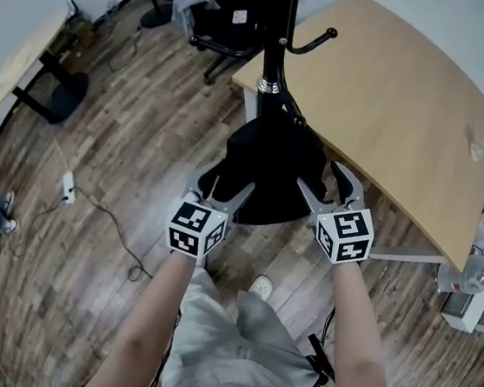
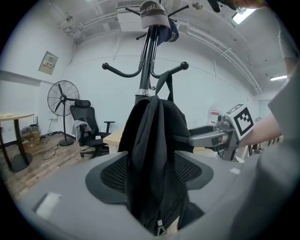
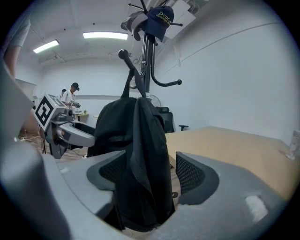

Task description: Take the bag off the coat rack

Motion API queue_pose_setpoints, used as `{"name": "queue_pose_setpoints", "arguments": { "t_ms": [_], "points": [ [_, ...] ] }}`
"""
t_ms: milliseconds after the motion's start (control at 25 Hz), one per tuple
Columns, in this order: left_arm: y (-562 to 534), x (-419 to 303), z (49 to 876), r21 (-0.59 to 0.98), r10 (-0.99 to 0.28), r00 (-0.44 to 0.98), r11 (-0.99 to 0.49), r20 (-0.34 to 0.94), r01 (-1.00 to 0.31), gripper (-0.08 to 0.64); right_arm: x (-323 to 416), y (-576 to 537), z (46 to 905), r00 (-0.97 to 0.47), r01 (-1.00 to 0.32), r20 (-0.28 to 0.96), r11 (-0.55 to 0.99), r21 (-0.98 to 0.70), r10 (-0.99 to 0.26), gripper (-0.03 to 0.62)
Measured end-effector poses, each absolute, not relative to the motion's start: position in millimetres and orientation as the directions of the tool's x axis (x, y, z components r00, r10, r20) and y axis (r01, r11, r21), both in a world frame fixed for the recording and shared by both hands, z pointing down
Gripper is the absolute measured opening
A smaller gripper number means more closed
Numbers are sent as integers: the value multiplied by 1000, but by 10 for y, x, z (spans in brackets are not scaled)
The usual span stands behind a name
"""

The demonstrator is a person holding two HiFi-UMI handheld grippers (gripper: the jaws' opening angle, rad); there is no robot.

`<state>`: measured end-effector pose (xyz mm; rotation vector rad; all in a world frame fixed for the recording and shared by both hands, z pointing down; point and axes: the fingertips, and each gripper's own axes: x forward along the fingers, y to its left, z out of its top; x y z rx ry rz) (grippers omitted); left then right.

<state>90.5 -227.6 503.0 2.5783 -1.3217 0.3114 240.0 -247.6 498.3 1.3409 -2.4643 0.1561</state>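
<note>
A black bag (image 1: 271,170) hangs by its strap from a hook of the black coat rack (image 1: 275,35). In the head view my left gripper (image 1: 223,184) is at the bag's left side and my right gripper (image 1: 326,185) at its right side. In the left gripper view the bag (image 2: 154,159) fills the gap between the wide jaws of the left gripper (image 2: 152,176); the fabric hangs loose and unsqueezed. In the right gripper view the bag (image 3: 140,159) hangs inside the right gripper (image 3: 147,176), against the left pad, with a gap before the right pad (image 3: 190,173). Caps (image 2: 154,14) sit on the rack's top.
A curved wooden table (image 1: 393,102) stands just behind and to the right of the rack. A black office chair (image 1: 219,23) is behind it, and a standing fan (image 2: 62,98) is farther back. A power strip (image 1: 68,184) and its cable lie on the wood floor. A person (image 3: 72,93) stands far off.
</note>
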Motion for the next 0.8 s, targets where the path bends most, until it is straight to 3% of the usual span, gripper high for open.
{"name": "queue_pose_setpoints", "arguments": {
  "t_ms": [600,800],
  "points": [
    [-2560,946,5347,53,-769,541,-559,341,-828,275,2325,-2735,5527,-498,-811,421,580,84,-758,325],
    [-2629,935,5396,55,-765,545,-563,343,-825,234,2268,-2810,5620,-512,-820,409,572,31,-756,281]
  ]
}}
